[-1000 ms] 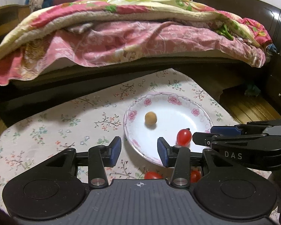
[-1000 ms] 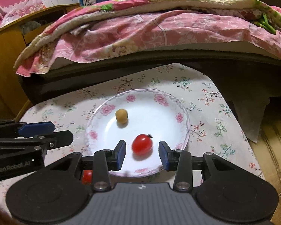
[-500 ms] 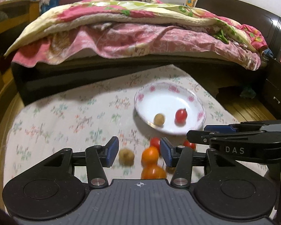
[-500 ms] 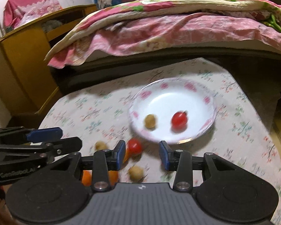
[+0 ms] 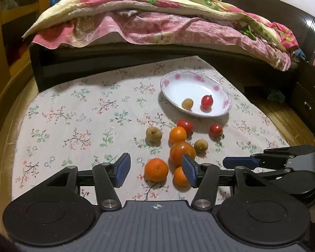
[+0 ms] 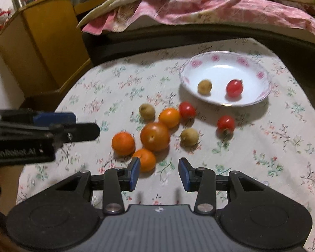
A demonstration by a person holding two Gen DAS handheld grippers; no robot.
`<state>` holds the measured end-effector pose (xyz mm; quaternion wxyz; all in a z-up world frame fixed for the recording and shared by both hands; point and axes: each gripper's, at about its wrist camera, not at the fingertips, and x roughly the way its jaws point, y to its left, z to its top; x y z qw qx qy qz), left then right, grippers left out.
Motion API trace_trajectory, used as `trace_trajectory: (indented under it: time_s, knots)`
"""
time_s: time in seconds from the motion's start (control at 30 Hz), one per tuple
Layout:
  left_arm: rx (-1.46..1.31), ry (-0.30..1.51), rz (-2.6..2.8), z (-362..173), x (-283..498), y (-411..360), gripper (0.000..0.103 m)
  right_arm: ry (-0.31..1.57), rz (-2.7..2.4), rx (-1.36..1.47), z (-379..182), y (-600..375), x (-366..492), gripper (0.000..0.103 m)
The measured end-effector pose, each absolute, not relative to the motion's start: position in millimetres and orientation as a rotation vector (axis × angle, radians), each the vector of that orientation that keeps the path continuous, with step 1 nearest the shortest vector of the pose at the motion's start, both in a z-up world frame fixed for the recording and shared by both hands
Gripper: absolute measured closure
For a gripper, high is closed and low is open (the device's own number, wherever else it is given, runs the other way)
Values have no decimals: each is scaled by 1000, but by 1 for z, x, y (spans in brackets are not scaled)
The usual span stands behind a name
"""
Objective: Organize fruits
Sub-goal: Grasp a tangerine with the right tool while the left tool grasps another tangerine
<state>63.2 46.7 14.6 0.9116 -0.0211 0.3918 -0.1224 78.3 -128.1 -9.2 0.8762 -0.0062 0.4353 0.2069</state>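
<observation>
A white floral plate (image 5: 218, 88) (image 6: 260, 96) holds one cherry tomato (image 5: 207, 102) (image 6: 234, 87) and one tan longan (image 5: 187, 103) (image 6: 204, 86). In front of it, loose fruit lies on the flowered cloth: several oranges (image 5: 156, 169) (image 6: 123, 143), two cherry tomatoes (image 5: 215, 130) (image 6: 226, 123) and two longans (image 5: 153, 134) (image 6: 189, 137). My left gripper (image 5: 155, 173) hangs open above the nearest oranges. My right gripper (image 6: 159, 174) is open too, with bare cloth between its fingers, just right of an orange (image 6: 145, 159).
The low table's flowered cloth (image 5: 73, 121) ends close to a bed with a pink quilt (image 5: 157, 25) behind. A yellow wooden cabinet (image 6: 42, 48) stands at the left, dark drawers (image 5: 308, 96) at the right.
Both grippers have pulled back from the plate toward the near edge. The cherry tomato stays in the plate, and the loose fruit pile has come into view.
</observation>
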Motion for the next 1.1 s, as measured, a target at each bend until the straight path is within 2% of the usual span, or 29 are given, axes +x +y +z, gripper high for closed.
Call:
trace_trajectory:
  time_s: [0.6, 0.77, 1.1]
  knots:
    - [-19, 855, -247, 1, 75, 57, 36, 923, 485, -68, -43, -95, 102, 60]
    - [10, 871, -265, -4, 79, 53, 36, 933, 503, -68, -42, -98, 101, 67]
    - [80, 899, -317, -21, 87, 28, 38, 948, 438, -28, -25, -141, 88, 67]
